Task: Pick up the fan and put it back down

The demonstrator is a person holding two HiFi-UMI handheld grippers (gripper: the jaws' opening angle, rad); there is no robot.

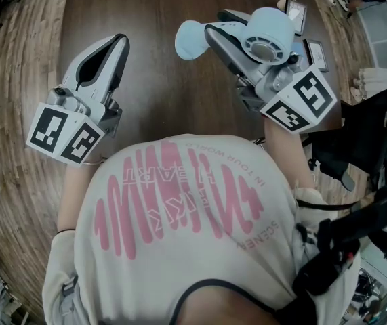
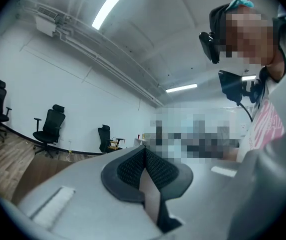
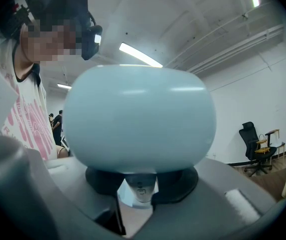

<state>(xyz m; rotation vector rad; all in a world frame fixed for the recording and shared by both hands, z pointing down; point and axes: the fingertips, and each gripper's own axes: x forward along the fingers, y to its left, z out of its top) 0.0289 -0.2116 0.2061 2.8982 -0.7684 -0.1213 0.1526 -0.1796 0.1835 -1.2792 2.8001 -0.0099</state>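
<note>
right tongs (image 3: 138, 186): clenched on the narrow grey neck of the handheld fan (image 3: 137, 119); the pale-blue rounded body bulges just above the jaws.
left tongs (image 2: 144, 156): jaws pressed together, nothing pinched; held well apart from the fan.
fan location: held aloft over the dark wooden table (image 1: 159, 12), not resting on it.
risk, slip: only the thin neck is pinched and the bulky body sits beyond the pads, so the fan may be swung or twisted in the grip by a jolt.
risk, set-down: no flat side is seen on the rounded body; it is judged likely to roll or tip if released carelessly. The base cannot be made out.
risk, collision: two flat framed items (image 1: 314, 51) lie on the table just beside the right tongs and could be knocked if the fan is lowered on that side.
in the way: nothing is seen on the table stretch ahead of the fan; the near table edge is hidden by the person's printed shirt (image 1: 186, 208).
surroundings: office chairs (image 2: 50, 126) are seen by the far wall, and wood-plank floor (image 1: 3, 80) around the table.
</note>
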